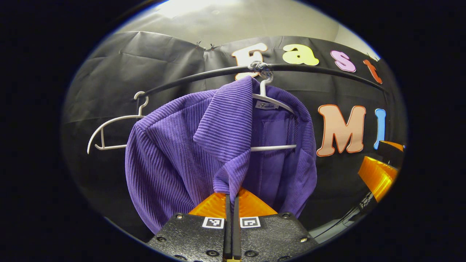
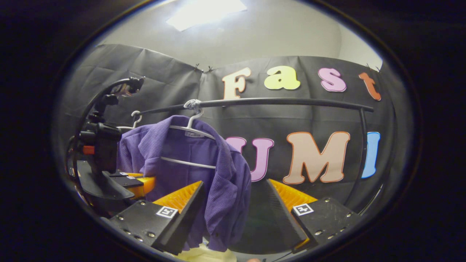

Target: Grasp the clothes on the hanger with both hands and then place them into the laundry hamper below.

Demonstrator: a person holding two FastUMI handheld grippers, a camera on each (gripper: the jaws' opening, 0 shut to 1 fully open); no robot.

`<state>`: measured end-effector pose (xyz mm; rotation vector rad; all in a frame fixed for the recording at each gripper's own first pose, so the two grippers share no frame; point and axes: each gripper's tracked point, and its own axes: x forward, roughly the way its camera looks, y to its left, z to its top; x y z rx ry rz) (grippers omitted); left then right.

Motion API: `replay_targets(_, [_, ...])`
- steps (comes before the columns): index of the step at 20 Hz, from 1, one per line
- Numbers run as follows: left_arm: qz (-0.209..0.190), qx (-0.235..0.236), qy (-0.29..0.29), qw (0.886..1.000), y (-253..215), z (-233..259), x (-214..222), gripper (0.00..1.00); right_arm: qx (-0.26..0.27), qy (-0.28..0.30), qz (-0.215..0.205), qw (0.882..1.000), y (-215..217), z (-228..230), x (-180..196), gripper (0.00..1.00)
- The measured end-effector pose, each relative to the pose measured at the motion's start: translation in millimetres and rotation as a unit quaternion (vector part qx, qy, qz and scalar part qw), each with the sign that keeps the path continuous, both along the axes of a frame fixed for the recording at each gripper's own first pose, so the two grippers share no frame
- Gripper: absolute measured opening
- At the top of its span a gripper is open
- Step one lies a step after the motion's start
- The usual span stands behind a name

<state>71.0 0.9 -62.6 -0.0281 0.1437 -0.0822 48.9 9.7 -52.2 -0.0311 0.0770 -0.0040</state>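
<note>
Black cloth hangs behind a long black rail. One purple ribbed corduroy jacket hangs under the rail on a thin white plastic hanger; a second white hanger, bare, hangs on the rail beside it. The jacket's long side runs down from the rail. The left gripper is pressed together, pinching the jacket's front flap just below the collar. The right gripper is spread wide, with the jacket's other front edge hanging between its fingers, not yet pinched. I think the right gripper must close next. Counted: one jacket, two hangers, two grippers.
</note>
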Motion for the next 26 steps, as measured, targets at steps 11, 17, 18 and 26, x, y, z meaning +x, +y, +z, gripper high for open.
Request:
replay_targets(11, [-0.010,-0.021,-0.015,1.000,25.0,19.2,-5.5,0.01,0.006,0.008,0.033,0.999,31.0,-18.3,28.5,0.99])
replay_targets(17, [-0.029,-0.030,-0.026,0.999,28.2,33.7,-11.3,0.02,0.012,0.017,0.040,0.999,37.7,-31.5,54.7,0.99])
replay_targets(18, [-0.029,-0.030,-0.026,0.999,29.0,34.2,-12.2,0.02,0.012,0.018,0.041,0.999,38.6,-33.5,59.7,0.95])
replay_targets(26, [-0.025,-0.022,-0.047,0.998,40.1,51.1,-17.4,0.05,0.000,0.028,0.037,0.999,41.8,-59.6,105.7,0.99])
